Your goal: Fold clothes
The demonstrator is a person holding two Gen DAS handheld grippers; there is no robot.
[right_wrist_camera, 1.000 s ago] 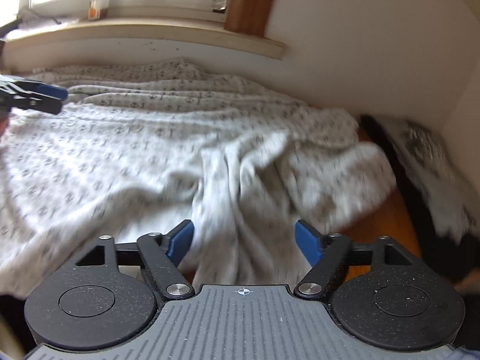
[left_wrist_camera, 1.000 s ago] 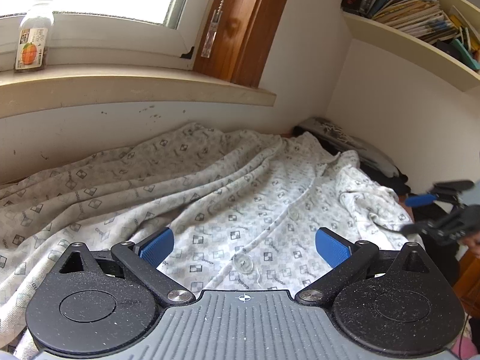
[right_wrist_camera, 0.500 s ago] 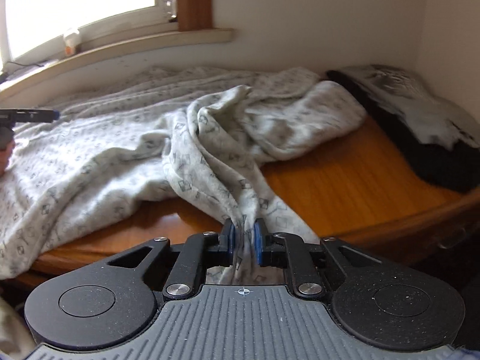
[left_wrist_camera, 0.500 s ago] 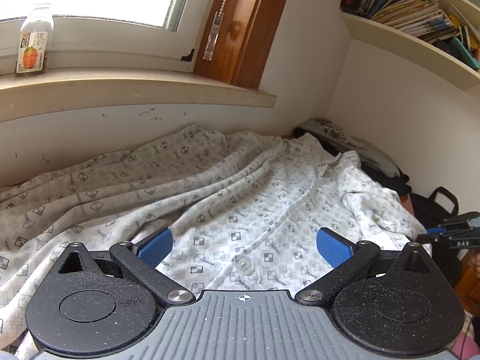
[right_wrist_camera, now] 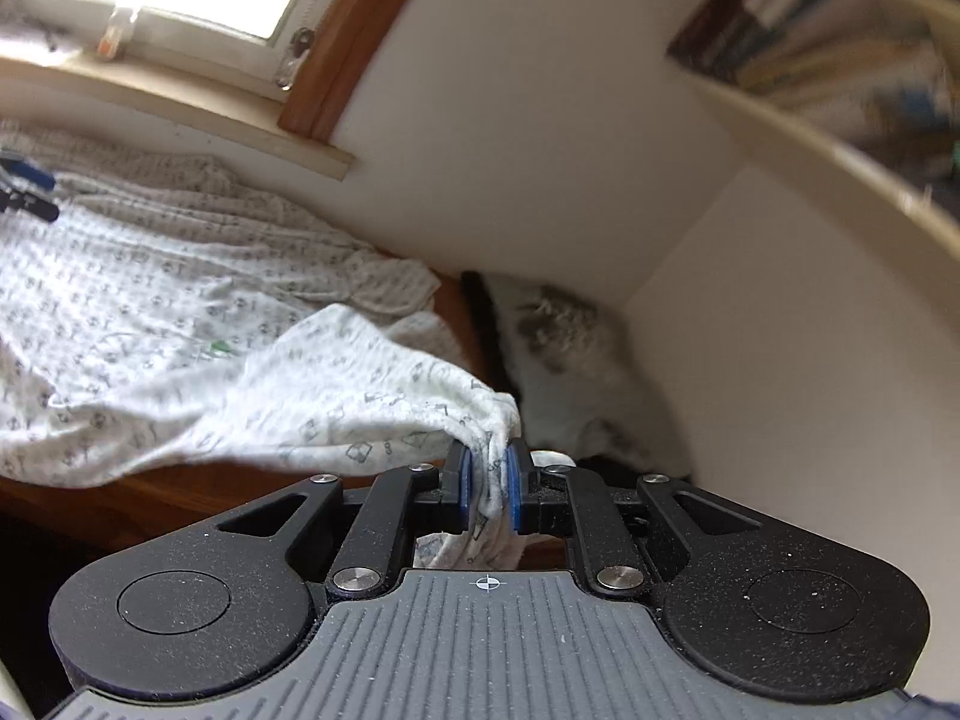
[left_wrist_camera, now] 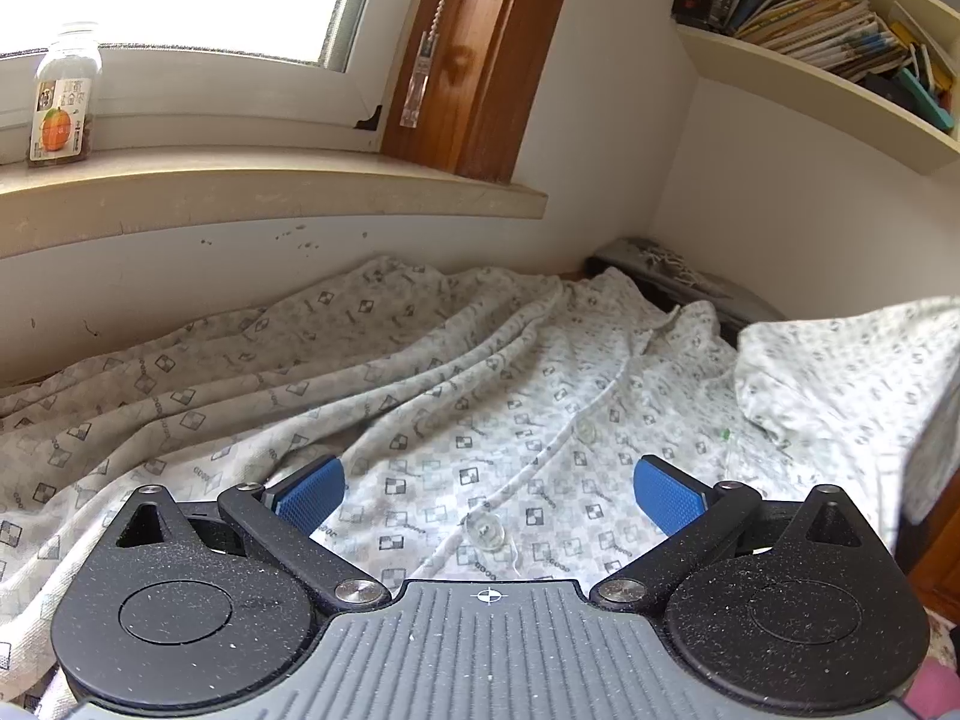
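Note:
A white patterned button shirt lies spread and wrinkled over a wooden table, its button placket running toward me. My left gripper hovers just above the placket, open, with nothing between its blue pads. My right gripper is shut on a bunched edge of the same shirt, lifted off the table and tilted. That raised part of the shirt shows as a hanging fold at the right of the left wrist view. The left gripper's fingertips show at the far left of the right wrist view.
A dark and grey garment lies in the corner by the wall. A windowsill with a juice bottle runs behind the table. A curved shelf of books hangs at upper right. Bare wooden tabletop shows under the lifted cloth.
The right gripper closed on the shirt's edge near the table's front, then rose and swung right, rolling, and pulled the cloth up. The left gripper stayed put and open.

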